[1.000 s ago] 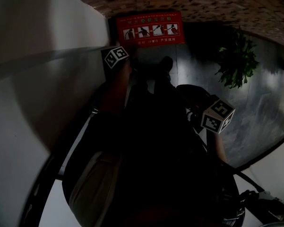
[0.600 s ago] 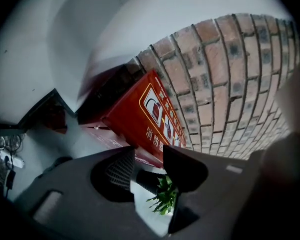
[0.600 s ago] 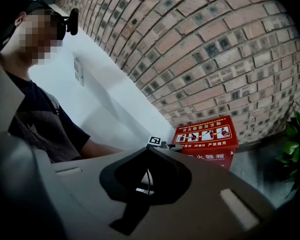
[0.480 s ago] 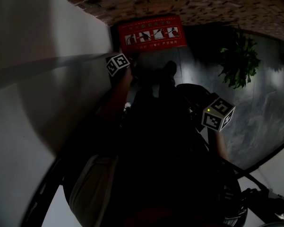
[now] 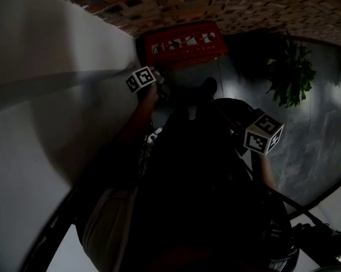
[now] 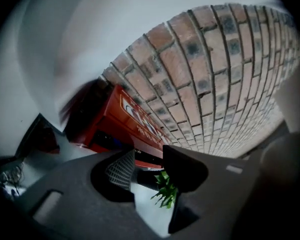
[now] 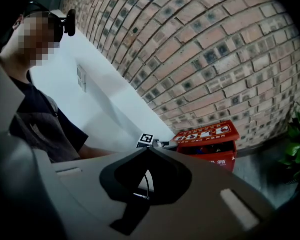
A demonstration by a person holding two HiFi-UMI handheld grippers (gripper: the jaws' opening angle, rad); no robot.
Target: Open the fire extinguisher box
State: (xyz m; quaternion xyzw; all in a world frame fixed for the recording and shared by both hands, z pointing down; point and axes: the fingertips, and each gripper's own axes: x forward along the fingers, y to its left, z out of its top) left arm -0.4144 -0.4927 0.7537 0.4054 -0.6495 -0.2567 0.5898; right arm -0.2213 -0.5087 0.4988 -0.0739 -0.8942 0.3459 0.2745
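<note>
The red fire extinguisher box [image 5: 184, 41] stands on the floor against the brick wall, its lid [image 7: 204, 132] raised and the dark inside [image 7: 209, 147] showing. My left gripper [image 5: 153, 86] is at the lid's left front corner. In the left gripper view the jaws [image 6: 149, 160] stand a little apart around a dark lip under the red lid [image 6: 135, 121], and the ribbed pad [image 6: 121, 169] touches it. My right gripper [image 7: 149, 151] hangs back to the right, shut on nothing; its marker cube [image 5: 264, 134] shows in the head view.
A green potted plant [image 5: 289, 72] stands right of the box on the glossy grey floor [image 5: 238, 81]. A white wall [image 5: 45, 95] runs along the left and meets the brick wall [image 5: 244, 4]. The person's dark torso fills the lower head view.
The lid has tilted up: its picture face looked flat before and is now foreshortened. My left gripper rose with it. The right gripper barely moved.
</note>
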